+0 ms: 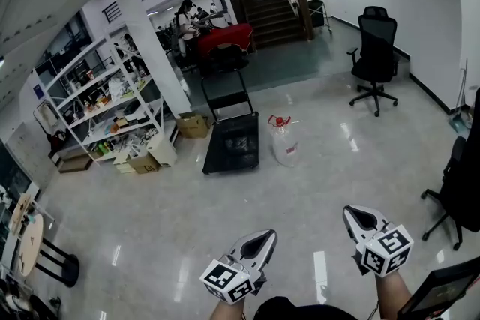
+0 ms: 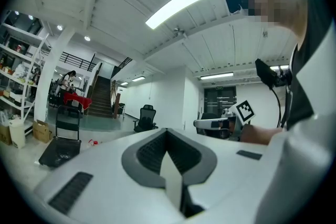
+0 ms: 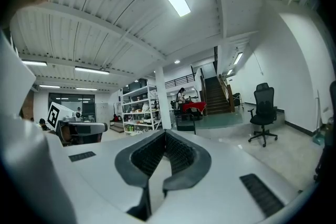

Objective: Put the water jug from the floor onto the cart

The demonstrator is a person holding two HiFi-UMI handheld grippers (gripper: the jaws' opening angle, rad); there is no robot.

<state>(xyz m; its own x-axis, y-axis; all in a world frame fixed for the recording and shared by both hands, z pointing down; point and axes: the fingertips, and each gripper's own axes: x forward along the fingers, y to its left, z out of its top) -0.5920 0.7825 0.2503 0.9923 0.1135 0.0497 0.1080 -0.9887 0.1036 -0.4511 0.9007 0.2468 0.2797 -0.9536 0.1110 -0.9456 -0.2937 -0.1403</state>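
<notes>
The water jug [image 1: 283, 142] is clear with a red cap. It stands on the glossy floor just right of the flat black cart [image 1: 232, 143], whose upright handle [image 1: 225, 95] is at its far end. Both are well ahead of me. My left gripper [image 1: 264, 236] and right gripper [image 1: 355, 213] are held low in the foreground, pointing toward them, both shut and empty. In the left gripper view the cart [image 2: 59, 150] and the jug's red cap [image 2: 93, 141] show at far left beyond the closed jaws, and the right gripper [image 2: 218, 123] is alongside. The right gripper view shows the left gripper [image 3: 79, 127].
White shelving [image 1: 112, 109] full of items and cardboard boxes [image 1: 193, 124] stand left of the cart. A black office chair [image 1: 375, 60] is at the right wall, and another dark chair [image 1: 457, 183] at the right edge. Stairs [image 1: 262, 0] and a red-covered table [image 1: 225, 37] lie beyond.
</notes>
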